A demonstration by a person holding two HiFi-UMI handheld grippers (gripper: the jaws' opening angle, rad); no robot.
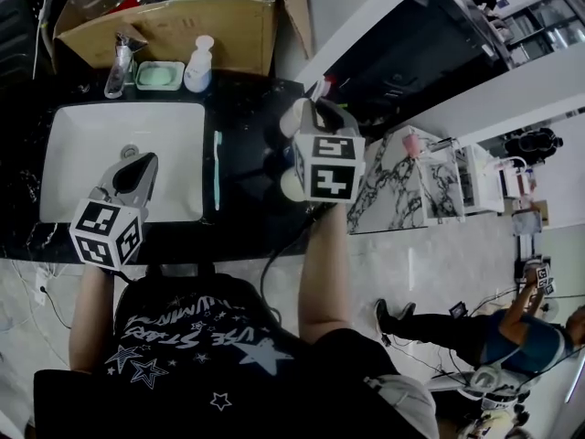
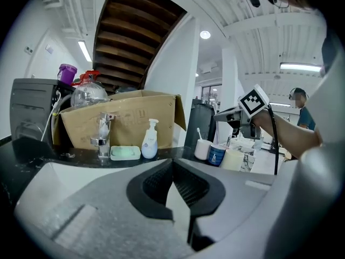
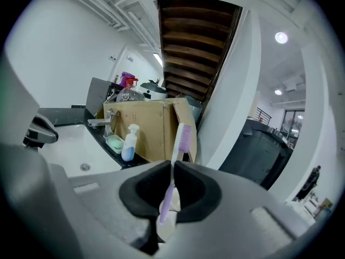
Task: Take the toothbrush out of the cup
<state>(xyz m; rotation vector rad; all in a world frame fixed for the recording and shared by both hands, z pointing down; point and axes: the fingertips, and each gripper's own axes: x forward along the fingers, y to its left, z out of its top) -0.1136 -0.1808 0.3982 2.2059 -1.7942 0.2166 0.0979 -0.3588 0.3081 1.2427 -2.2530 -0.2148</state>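
With the right tongs clamped on the pink toothbrush, upright at frame centre over the cream cup, the lift-out seems nearly done, needing only a straight rise clear of the rim; left tongs closed, empty.

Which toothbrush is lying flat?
The pale green toothbrush on the counter beside the sink; the purple toothbrush is upright in the right gripper, the white toothbrush in a cup.

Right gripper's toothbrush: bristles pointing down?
No: the purple toothbrush clamped in the right gripper stands with its bristles up, above the jaws.
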